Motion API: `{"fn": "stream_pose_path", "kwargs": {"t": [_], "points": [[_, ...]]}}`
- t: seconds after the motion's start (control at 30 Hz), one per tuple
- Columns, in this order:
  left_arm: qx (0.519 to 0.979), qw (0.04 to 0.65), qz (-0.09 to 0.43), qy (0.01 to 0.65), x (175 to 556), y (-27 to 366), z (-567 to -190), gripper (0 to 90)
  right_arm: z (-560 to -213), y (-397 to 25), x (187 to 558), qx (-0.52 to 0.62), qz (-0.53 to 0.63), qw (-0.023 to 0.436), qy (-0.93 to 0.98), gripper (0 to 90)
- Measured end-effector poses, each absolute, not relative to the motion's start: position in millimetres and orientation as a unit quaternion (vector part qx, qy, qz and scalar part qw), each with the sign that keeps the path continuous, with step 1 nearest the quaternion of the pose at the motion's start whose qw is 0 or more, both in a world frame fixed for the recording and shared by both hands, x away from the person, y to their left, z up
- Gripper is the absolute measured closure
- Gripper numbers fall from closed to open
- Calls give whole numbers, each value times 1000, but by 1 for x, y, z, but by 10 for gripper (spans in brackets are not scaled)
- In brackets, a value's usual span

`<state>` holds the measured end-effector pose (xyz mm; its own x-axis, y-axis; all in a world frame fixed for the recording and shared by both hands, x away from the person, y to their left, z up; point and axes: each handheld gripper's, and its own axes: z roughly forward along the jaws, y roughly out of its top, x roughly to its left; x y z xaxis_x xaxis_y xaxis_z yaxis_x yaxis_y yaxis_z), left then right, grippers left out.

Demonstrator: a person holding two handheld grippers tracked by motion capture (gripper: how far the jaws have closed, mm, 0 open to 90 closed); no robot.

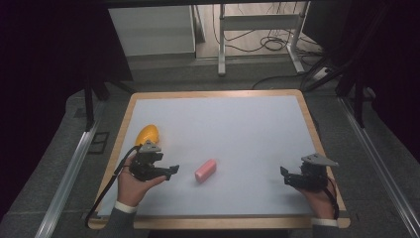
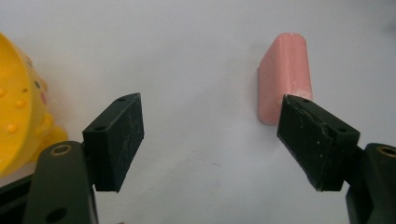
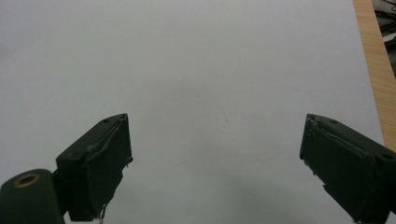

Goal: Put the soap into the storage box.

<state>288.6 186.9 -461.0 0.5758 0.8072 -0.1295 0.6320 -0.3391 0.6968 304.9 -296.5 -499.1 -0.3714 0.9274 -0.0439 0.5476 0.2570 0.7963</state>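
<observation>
The pink block [image 1: 205, 170] lies flat on the desk [image 1: 237, 129], toward its near edge and left of centre, its long axis slanting from near-left to far-right. The left gripper [image 1: 166, 172] sits just beside it and is clearly the nearer one; its jaws stand wide apart, empty, the block ahead by one jaw tip. A yellow toy [image 1: 147, 134] rests by the left edge. The right gripper [image 1: 286, 176] hovers near the right edge, jaws spread, holding nothing.

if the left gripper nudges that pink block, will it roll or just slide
Probably slide: the pink block lies flat on the white table surface, its rounded top facing up. It looks solid and stiff, so likely no flopping. Its smooth faces might slip between the left gripper pads.
</observation>
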Motion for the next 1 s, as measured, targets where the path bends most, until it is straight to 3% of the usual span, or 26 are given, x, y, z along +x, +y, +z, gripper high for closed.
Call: {"fn": "stream_pose_path", "kwargs": {"t": [1.0], "points": [[841, 346, 117, 400, 302, 137, -457, 240, -500, -297, 305, 494, 353, 266, 749, 89]]}}
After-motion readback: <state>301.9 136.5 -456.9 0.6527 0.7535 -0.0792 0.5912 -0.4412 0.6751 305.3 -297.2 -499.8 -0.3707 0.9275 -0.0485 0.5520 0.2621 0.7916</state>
